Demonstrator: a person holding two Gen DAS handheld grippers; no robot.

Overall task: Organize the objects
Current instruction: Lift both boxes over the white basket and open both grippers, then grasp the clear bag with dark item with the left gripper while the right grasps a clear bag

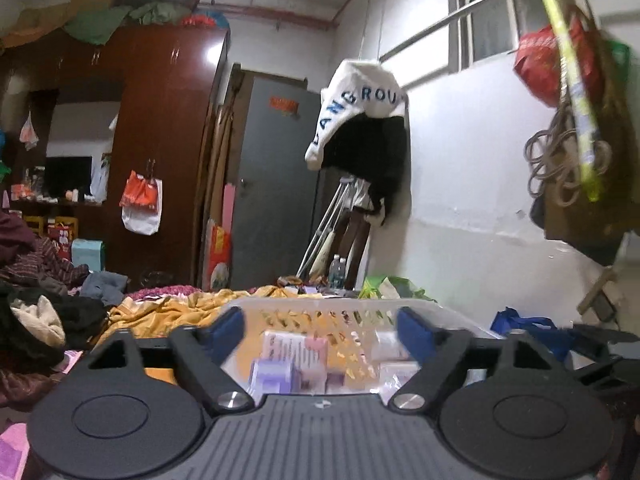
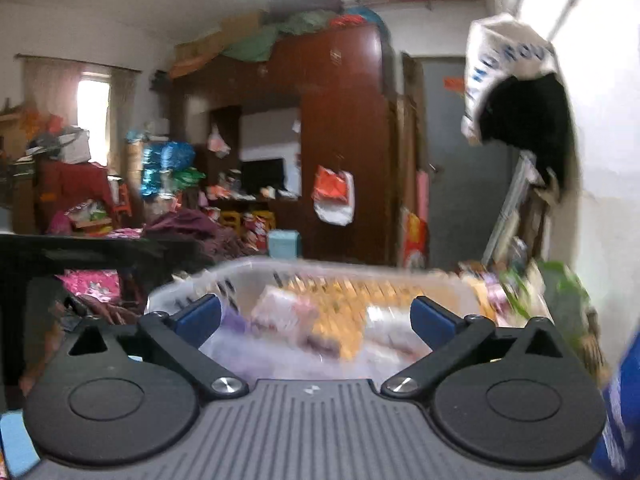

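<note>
A translucent plastic basket (image 1: 320, 302) sits on a bed covered by a yellow blanket (image 1: 168, 312). Inside it lie a pink box (image 1: 294, 346), a purple box (image 1: 272, 376) and other pale packets. My left gripper (image 1: 322, 330) is open just in front of the basket's near side, with nothing between its blue pads (image 1: 228, 326). In the blurred right wrist view the same basket (image 2: 256, 267) and pink box (image 2: 280, 308) appear. My right gripper (image 2: 316, 318) also stands open before the basket, holding nothing.
Heaped dark clothes (image 1: 36, 320) lie left of the basket. A green bag (image 1: 394, 286), water bottles (image 1: 338, 270) and a blue bag (image 1: 520, 322) sit by the white wall on the right. A brown wardrobe (image 1: 160, 140), a grey door (image 1: 276, 184) and hanging clothes (image 1: 360, 120) stand behind.
</note>
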